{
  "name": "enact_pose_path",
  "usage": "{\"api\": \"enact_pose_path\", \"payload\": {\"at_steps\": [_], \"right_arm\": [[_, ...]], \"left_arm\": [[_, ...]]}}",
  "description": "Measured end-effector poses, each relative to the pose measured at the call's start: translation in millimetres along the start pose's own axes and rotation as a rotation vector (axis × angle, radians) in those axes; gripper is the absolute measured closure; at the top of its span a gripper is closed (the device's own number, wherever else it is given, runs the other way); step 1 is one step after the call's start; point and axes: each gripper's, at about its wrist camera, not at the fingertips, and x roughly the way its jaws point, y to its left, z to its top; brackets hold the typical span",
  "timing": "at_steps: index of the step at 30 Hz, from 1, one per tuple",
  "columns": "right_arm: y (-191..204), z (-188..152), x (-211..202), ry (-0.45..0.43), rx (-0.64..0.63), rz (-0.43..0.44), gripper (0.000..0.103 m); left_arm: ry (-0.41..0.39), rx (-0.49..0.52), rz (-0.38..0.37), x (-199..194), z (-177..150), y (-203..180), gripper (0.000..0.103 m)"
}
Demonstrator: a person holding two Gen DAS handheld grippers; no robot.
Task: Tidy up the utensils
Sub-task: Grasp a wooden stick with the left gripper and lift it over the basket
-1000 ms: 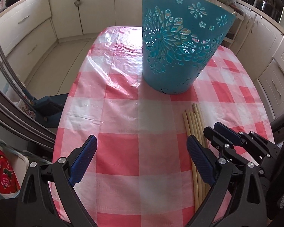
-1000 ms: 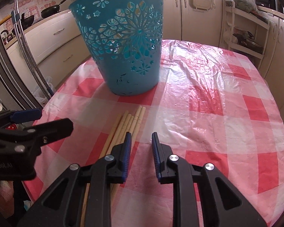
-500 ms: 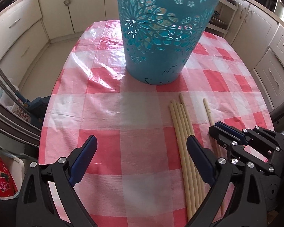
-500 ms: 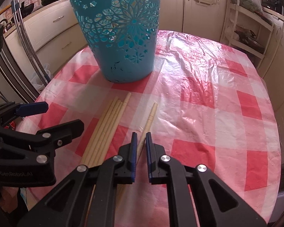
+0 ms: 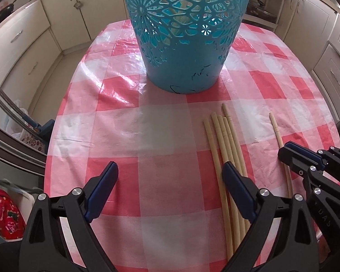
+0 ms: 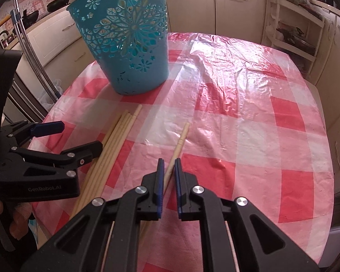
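Note:
A teal cut-out plastic basket (image 5: 183,45) (image 6: 129,45) stands upright on the red-and-white checked tablecloth (image 5: 158,124). In front of it lies a bundle of several pale wooden chopsticks (image 5: 224,136) (image 6: 117,136). A single chopstick (image 5: 275,129) (image 6: 181,140) lies apart to their right, with my right gripper (image 6: 168,163) (image 5: 285,149) shut on its middle. My left gripper (image 5: 170,167) (image 6: 80,136) is open wide and holds nothing. It hangs above the cloth, and its right finger is over the bundle.
Cream kitchen cabinets (image 5: 22,45) surround the table on all sides. A white rack with shelves (image 6: 294,34) stands at the back right. A red patterned item (image 5: 4,213) sits below the table's left edge. The cloth is wrinkled and glossy behind the basket.
My right gripper closed on one chopstick and pulled it right, away from the bundle. My left gripper stayed open and moved closer to the basket and lower.

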Motion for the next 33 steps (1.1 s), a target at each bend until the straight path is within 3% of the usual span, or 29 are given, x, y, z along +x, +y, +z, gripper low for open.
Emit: {"api": "enact_pose_path", "payload": {"at_steps": [6, 8, 12, 16, 23, 28, 33], "right_arm": [[-6.1, 1.4, 1.1, -0.017, 0.032, 0.018, 0.093], [-7.2, 2.5, 1.9, -0.024, 0.041, 0.020, 0.093], [-9.8, 4.7, 2.8, -0.028, 0.051, 0.030, 0.093], [-12.1, 6.0, 3.9, -0.040, 0.063, 0.035, 0.093], [-12.5, 7.3, 6.8, -0.074, 0.068, 0.032, 0.093], [-13.0, 6.8, 6.6, -0.079, 0.072, 0.035, 0.093], [-11.3, 6.4, 6.8, -0.083, 0.065, 0.031, 0.091]], "left_arm": [[-0.008, -0.001, -0.002, 2.8, 3.9, -1.7, 0.027], [-0.014, 0.012, -0.020, 1.4, 5.6, -6.1, 0.038], [-0.018, 0.062, -0.064, -2.6, 7.7, -19.1, 0.073], [-0.005, 0.068, -0.116, -3.5, 9.9, -20.8, 0.096], [0.030, -0.015, -0.232, -7.0, 11.8, 0.4, 0.098], [-0.060, 0.020, -0.313, -42.0, 17.5, 2.1, 0.098], [-0.209, 0.056, -0.455, -96.4, 31.4, 3.8, 0.098]]}}
